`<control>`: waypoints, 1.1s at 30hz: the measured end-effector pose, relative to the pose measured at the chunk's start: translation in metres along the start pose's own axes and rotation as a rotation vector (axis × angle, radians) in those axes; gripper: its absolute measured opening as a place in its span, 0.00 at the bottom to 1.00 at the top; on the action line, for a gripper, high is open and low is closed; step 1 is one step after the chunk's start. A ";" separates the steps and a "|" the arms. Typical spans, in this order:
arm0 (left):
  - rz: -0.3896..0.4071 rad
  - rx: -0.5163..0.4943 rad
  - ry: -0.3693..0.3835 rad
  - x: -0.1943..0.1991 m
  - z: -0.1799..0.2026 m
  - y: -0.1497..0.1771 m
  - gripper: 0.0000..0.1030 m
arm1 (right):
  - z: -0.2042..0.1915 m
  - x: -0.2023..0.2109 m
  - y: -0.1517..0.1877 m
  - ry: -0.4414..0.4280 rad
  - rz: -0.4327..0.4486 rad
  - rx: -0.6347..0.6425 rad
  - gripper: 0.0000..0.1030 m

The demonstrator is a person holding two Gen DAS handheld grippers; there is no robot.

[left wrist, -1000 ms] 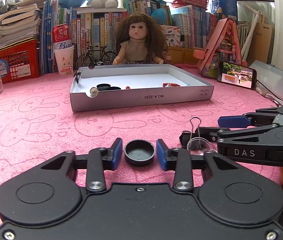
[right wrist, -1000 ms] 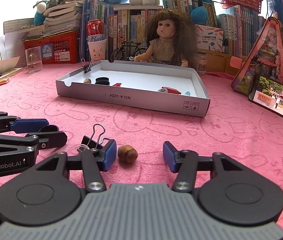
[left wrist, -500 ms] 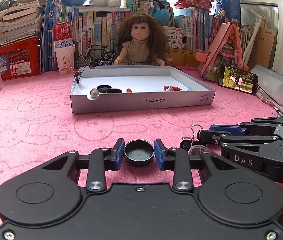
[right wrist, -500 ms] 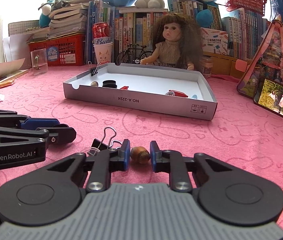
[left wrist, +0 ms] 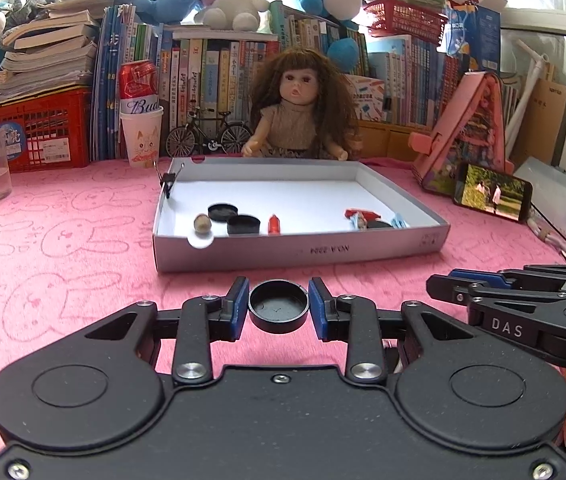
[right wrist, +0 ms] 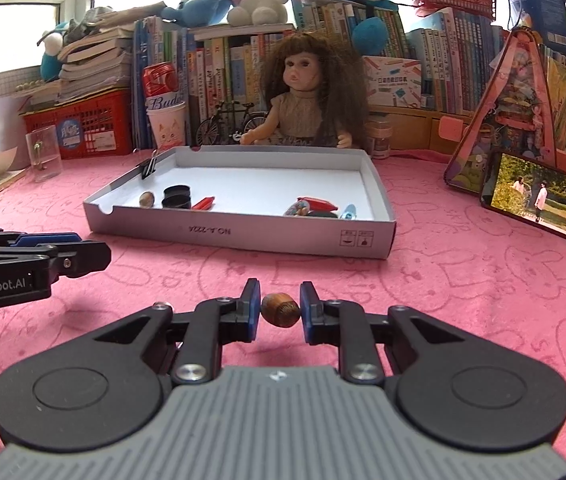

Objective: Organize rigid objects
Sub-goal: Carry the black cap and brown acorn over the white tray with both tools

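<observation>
Jaws of the left gripper [left wrist: 279, 307] clamp a black cap [left wrist: 279, 305]; the right gripper [right wrist: 280, 309] pinches a brown nut [right wrist: 279, 309], both just clear of the pink bench [right wrist: 463, 280]. Carry each level over the box [left wrist: 303, 249] front wall, releasing onto bare white floor. Caps, a nut and red pieces crowd its near edge.

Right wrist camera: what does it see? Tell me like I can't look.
The right tool pinches a small brown nut just above a pink cloth. Ahead lies a shallow white box with little things inside, a doll behind it. The left tool pokes in beside.
</observation>
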State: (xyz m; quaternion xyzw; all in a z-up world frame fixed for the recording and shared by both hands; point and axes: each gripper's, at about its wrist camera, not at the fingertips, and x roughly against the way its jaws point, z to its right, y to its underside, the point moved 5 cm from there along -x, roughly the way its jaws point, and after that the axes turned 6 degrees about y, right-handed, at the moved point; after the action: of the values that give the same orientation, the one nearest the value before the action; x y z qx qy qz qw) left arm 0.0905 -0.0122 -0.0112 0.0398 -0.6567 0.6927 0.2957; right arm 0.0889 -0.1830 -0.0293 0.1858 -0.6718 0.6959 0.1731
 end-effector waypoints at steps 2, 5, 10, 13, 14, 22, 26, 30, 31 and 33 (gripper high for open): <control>0.013 0.003 -0.008 -0.002 -0.003 -0.006 0.29 | 0.004 -0.003 -0.004 0.009 0.001 -0.012 0.25; 0.030 0.008 -0.016 -0.007 -0.009 -0.016 0.29 | 0.010 -0.009 -0.011 0.020 0.004 -0.030 0.25; 0.051 0.026 -0.035 -0.020 -0.019 -0.033 0.29 | 0.017 -0.021 -0.025 0.038 0.016 -0.055 0.24; 0.058 0.054 -0.044 -0.030 -0.027 -0.042 0.29 | 0.021 -0.030 -0.033 0.045 0.021 -0.078 0.24; 0.058 0.062 -0.048 -0.035 -0.030 -0.046 0.29 | 0.021 -0.033 -0.036 0.048 0.024 -0.081 0.24; 0.035 0.083 -0.077 -0.078 -0.047 -0.075 0.29 | 0.023 -0.063 -0.066 0.055 0.036 -0.100 0.24; 0.016 0.088 -0.094 -0.102 -0.056 -0.087 0.29 | 0.030 -0.087 -0.080 0.033 0.001 -0.133 0.24; -0.011 0.089 -0.097 -0.125 -0.062 -0.093 0.29 | 0.038 -0.111 -0.083 0.013 -0.030 -0.173 0.24; -0.019 0.102 -0.097 -0.131 -0.065 -0.093 0.29 | 0.039 -0.116 -0.083 0.017 -0.035 -0.178 0.24; -0.023 0.105 -0.108 -0.138 -0.067 -0.092 0.29 | 0.041 -0.125 -0.081 0.021 -0.049 -0.191 0.24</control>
State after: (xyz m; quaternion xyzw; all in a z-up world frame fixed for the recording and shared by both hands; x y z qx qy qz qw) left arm 0.2692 -0.0028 0.0004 0.1003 -0.6339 0.7196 0.2652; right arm 0.2388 -0.2200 -0.0191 0.1777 -0.7285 0.6260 0.2141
